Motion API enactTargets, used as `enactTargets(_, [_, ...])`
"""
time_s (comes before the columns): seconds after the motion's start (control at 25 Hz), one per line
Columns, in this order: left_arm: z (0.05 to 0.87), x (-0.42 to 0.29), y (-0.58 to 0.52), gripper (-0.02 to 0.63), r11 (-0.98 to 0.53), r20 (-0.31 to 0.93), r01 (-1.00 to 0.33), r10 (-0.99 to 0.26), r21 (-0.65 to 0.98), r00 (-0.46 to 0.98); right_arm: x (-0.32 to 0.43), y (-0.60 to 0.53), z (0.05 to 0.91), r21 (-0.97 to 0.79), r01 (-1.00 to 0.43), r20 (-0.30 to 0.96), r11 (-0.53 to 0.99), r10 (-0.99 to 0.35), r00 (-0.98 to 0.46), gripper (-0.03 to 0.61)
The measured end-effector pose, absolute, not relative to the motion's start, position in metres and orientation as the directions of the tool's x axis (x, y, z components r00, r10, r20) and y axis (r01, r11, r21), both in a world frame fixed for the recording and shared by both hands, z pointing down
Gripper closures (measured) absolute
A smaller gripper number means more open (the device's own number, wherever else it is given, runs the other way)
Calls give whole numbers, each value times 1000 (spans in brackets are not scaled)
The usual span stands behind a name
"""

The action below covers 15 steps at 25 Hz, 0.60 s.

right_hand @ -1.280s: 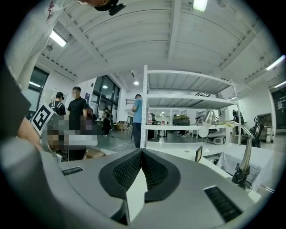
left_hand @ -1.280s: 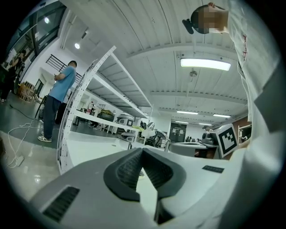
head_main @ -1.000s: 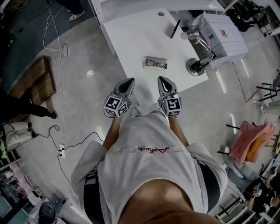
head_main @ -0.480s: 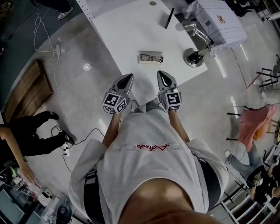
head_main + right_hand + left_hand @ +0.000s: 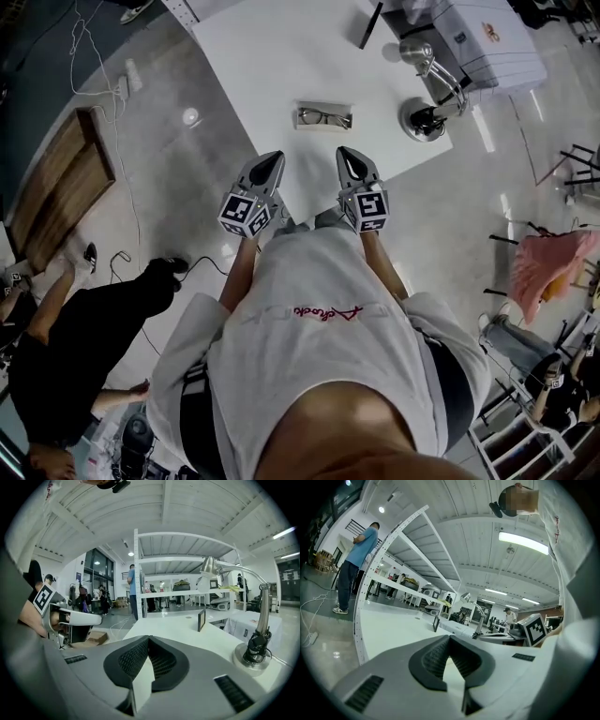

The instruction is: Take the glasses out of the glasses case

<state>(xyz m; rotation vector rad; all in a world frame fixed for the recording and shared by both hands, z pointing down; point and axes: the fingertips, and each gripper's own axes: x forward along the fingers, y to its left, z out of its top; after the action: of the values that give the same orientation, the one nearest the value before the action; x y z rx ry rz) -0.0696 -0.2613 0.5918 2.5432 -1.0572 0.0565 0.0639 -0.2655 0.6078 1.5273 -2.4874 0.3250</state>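
Glasses (image 5: 325, 118) are lying inside the open glasses case (image 5: 301, 116) on the white table (image 5: 272, 66) — apart from both grippers. Left gripper (image 5: 273, 161) and right gripper (image 5: 346, 157) are hovering side by side over the table's near edge — each pressing its jaws together on nothing.

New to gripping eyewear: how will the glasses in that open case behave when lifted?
The glasses look thin-framed, so probably light and easily bent by a hard pinch. They lie low inside the open glasses case, so a temple might catch its wall. The case looks small and may slide on the smooth white table.
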Motion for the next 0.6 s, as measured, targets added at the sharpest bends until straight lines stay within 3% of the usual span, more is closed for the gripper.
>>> enactTargets(0.6, [617,-61,-274,614,-572,244,-724,-694,385,678,75,-322,660,-102,-866,378,490,-786,-490,581])
